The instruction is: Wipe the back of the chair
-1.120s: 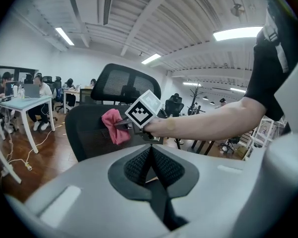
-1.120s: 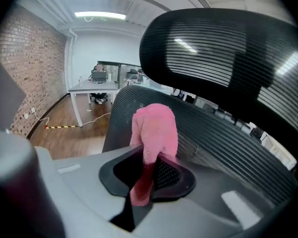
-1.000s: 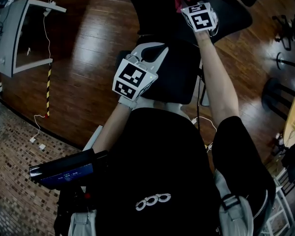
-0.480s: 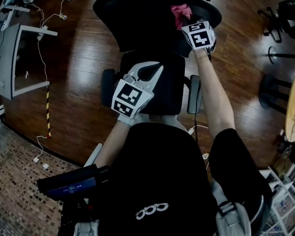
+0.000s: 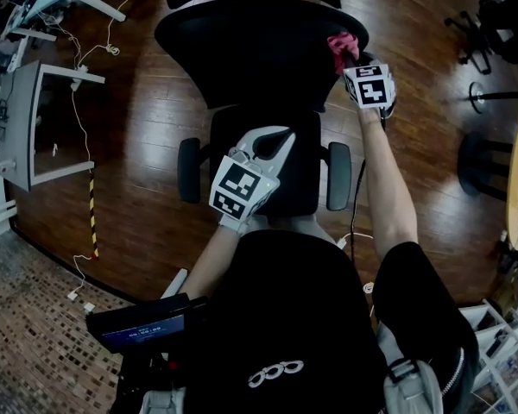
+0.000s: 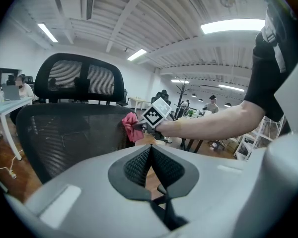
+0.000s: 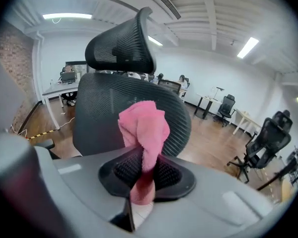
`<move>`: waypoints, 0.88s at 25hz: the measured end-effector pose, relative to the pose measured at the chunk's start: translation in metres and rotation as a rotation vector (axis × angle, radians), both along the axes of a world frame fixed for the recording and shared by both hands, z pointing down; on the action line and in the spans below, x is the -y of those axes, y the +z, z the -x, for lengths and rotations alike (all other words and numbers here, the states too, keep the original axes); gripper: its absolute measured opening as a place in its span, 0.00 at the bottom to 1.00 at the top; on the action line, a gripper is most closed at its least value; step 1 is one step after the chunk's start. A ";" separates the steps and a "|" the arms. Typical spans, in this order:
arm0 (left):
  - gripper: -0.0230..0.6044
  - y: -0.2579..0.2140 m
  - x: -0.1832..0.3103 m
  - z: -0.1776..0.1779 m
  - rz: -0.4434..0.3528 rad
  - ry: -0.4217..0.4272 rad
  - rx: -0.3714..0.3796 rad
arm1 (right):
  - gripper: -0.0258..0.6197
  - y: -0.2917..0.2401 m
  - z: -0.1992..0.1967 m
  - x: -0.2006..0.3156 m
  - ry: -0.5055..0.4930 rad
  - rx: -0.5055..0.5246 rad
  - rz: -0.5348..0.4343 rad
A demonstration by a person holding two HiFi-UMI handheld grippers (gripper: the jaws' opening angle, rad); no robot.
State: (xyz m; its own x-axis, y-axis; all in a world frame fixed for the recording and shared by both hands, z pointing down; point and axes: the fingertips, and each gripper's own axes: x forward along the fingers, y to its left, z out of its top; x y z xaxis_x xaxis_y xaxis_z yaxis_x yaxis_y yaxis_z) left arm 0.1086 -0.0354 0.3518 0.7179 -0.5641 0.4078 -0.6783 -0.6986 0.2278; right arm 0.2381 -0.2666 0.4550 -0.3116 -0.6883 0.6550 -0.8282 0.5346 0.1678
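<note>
Shifted rightward along the black mesh chair back [image 5: 242, 50]: right hand-held gripper [image 5: 349, 59], clamped on a crumpled pink cloth [image 5: 340, 46] held against its right edge for wiping. Left hand-held gripper [image 5: 273, 141]: jaws together, empty, parked over the seat.

Right gripper [image 7: 144, 171] has its jaws clamped on a pink cloth [image 7: 143, 125], which bunches up above them, right in front of the black mesh chair back [image 7: 97, 110]. The headrest [image 7: 121, 46] looms overhead. Wooden floor [image 7: 208, 140] runs off right, with another office chair [image 7: 264, 144] beyond.
</note>
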 end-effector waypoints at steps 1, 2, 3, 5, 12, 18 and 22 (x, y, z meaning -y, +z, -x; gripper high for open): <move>0.02 0.002 -0.005 -0.002 0.005 -0.004 -0.005 | 0.10 0.002 -0.011 -0.005 0.022 -0.003 0.003; 0.02 0.004 -0.009 -0.004 0.008 -0.007 -0.009 | 0.10 0.003 -0.021 -0.009 0.046 -0.006 -0.003; 0.02 0.006 -0.010 -0.004 0.004 -0.010 -0.009 | 0.10 0.002 -0.030 -0.011 0.075 -0.005 -0.020; 0.02 0.009 -0.007 0.003 -0.015 -0.018 -0.001 | 0.10 0.000 -0.043 -0.007 0.143 0.007 -0.064; 0.02 0.014 -0.027 0.036 0.009 -0.050 -0.016 | 0.10 0.022 -0.048 -0.023 0.224 -0.014 -0.042; 0.02 0.019 -0.038 0.072 0.020 -0.090 -0.035 | 0.10 0.029 0.024 -0.017 0.127 -0.023 -0.015; 0.02 0.020 -0.045 0.112 0.023 -0.144 -0.047 | 0.10 0.032 0.084 -0.012 0.066 -0.032 -0.008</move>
State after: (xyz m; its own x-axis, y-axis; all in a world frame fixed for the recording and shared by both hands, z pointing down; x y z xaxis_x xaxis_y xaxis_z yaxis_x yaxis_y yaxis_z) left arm -0.0032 0.0095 0.3713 0.6490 -0.6532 0.3900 -0.7592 -0.5891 0.2767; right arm 0.1543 -0.2544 0.4868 -0.2444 -0.7116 0.6587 -0.8556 0.4780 0.1989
